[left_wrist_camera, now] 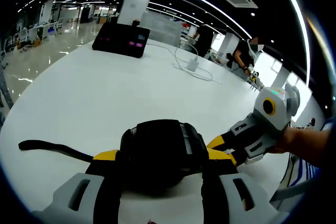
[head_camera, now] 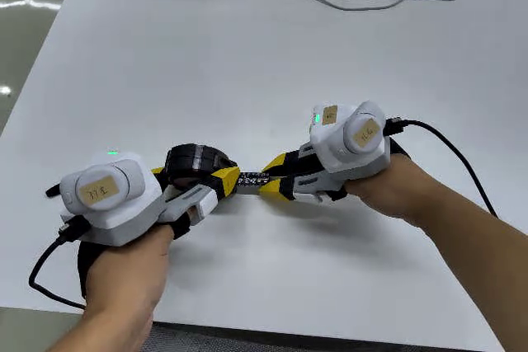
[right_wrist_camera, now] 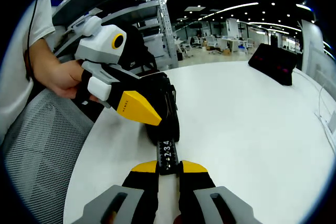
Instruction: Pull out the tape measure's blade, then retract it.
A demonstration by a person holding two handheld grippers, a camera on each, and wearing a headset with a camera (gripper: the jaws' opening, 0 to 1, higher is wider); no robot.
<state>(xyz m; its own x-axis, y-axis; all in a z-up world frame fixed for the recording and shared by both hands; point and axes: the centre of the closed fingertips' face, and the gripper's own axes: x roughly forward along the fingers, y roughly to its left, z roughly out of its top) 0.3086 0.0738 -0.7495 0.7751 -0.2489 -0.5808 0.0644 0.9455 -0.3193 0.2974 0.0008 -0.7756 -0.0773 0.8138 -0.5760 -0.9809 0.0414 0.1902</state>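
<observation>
Left tongs [head_camera: 216,185] clamp the tape measure [head_camera: 194,162]; right tongs [head_camera: 276,177], facing them tip to tip, pinch its blade [right_wrist_camera: 167,155]. Both lie near the worktop's [head_camera: 247,63] front edge, open surface beyond.

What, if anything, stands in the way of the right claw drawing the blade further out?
Nothing visible: the right claw pinches the blade, and the table behind it shows no obstacle.

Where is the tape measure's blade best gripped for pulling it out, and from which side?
Grip the blade at its short exposed end, coming head-on from the side away from the case, along its line. It sticks straight out of that black housing, which the left gripper clamps. The right gripper pinches that end, so a straight pull should draw it.
</observation>
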